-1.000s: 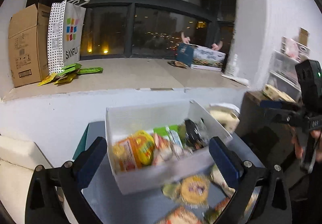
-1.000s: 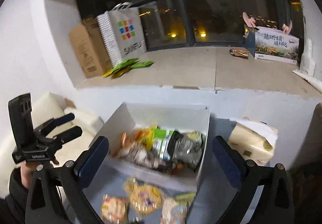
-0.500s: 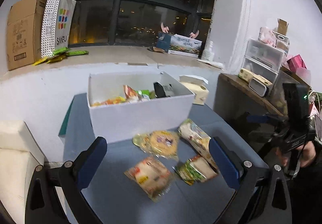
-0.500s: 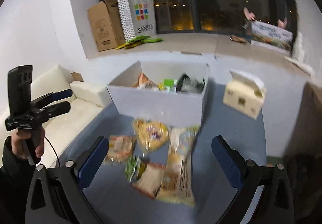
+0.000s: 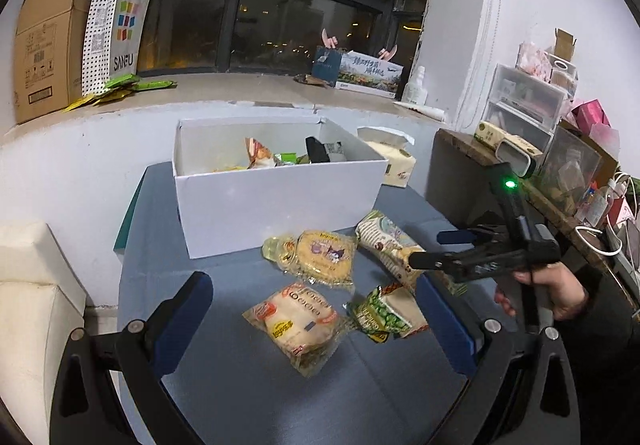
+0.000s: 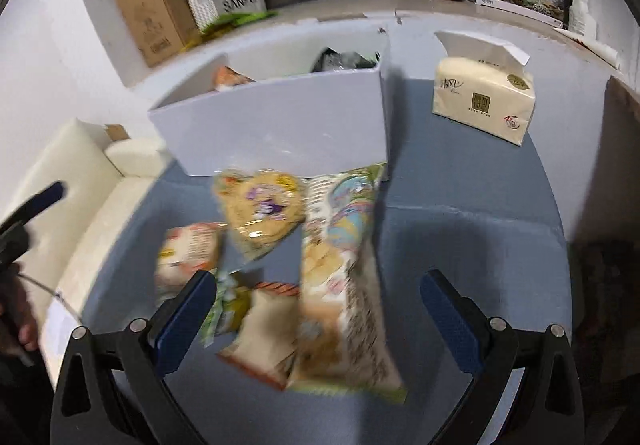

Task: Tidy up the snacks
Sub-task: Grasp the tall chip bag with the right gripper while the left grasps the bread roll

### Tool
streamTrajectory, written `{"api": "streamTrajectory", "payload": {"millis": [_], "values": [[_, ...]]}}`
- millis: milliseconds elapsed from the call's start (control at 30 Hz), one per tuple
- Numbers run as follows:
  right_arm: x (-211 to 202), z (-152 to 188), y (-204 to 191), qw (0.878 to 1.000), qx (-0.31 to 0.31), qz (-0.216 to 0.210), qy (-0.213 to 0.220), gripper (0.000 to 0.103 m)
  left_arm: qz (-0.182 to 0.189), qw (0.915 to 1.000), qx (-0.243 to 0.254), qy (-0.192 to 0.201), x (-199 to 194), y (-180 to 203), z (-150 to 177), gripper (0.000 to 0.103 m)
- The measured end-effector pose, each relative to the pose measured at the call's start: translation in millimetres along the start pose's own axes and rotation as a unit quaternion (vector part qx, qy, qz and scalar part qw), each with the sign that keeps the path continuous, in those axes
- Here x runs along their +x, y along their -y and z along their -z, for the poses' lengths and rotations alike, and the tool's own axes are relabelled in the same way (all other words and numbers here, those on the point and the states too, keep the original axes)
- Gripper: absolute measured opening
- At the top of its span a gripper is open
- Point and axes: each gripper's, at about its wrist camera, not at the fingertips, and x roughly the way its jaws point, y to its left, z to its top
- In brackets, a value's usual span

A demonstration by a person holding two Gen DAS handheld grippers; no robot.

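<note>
blue-grey worktop (image 5: 248, 385) carries four loose snack packets. left gripper (image 5: 316, 325) spread wide, empty, with the round-cracker packet (image 5: 298, 319) between its fingers and the white box (image 5: 276, 197) of snacks beyond. right gripper (image 6: 318, 315) likewise spread, empty; the long biscuit packet (image 6: 344, 277) lies between its fingers, the tissue pack (image 6: 482, 99) ahead to its right.

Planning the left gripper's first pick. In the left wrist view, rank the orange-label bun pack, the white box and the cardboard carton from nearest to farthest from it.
From the left gripper:
1. Orange-label bun pack, on the table between the open fingers.
2. White box, straight ahead, mid-table.
3. Cardboard carton, far left on the window ledge.
</note>
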Motion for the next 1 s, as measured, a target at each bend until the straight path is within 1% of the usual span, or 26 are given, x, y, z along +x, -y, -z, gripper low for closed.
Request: {"api": "streamTrajectory", "payload": {"millis": [67,167,200,233,267,300,333,367,433,500,633,700,800,867,933,1000], "values": [[12,-2,3,1.000,0.005,0.001,-0.009,0.103,0.001,1.0000,-0.002,-0.001,0,0,2,0.103],[30,-3,6,0.999,0.006,-0.017,-0.028,0.103,0.003,1.0000,0.001,-0.006,3,1,3,0.103],[35,-3,7,0.999,0.007,-0.013,-0.033,0.103,0.001,1.0000,0.002,-0.008,4,1,4,0.103],[41,-2,8,0.999,0.005,-0.010,-0.041,0.093,-0.001,1.0000,0.002,-0.010,5,1,5,0.103],[44,-1,7,0.999,-0.003,-0.007,-0.048,0.080,0.000,0.9999,0.002,-0.011,6,2,5,0.103],[47,2,4,0.998,-0.020,0.014,-0.051,0.036,0.000,0.9999,0.002,-0.013,6,2,7,0.103],[44,3,3,0.998,-0.032,0.023,-0.038,0.033,-0.001,0.9999,0.003,-0.015,7,1,8,0.103],[40,4,5,0.999,-0.031,0.012,-0.030,0.032,-0.001,0.9998,0.004,-0.017,9,1,9,0.103],[28,5,13,1.000,0.002,-0.024,-0.016,0.031,0.000,0.9997,0.007,-0.025,13,0,10,0.103],[14,5,14,1.000,-0.004,-0.014,-0.001,0.031,0.003,0.9991,0.017,-0.038,21,1,12,0.103],[-14,4,21,0.999,0.016,-0.043,0.022,0.031,0.013,0.9955,0.060,-0.072,46,5,21,0.103],[-28,6,20,0.998,0.013,-0.047,0.034,0.031,0.020,0.9921,0.083,-0.093,62,5,27,0.103],[-48,13,13,0.997,0.010,-0.058,0.048,0.031,0.023,0.9844,0.118,-0.128,90,2,33,0.103],[-60,20,8,0.996,0.004,-0.063,0.057,0.031,0.036,0.9806,0.125,-0.147,103,-4,35,0.103],[-67,23,5,0.996,0.002,-0.069,0.062,0.031,0.058,0.9777,0.120,-0.162,118,-12,33,0.103],[-73,30,1,0.995,0.000,-0.074,0.065,0.031,0.064,0.9758,0.118,-0.172,129,-16,32,0.103]]}}
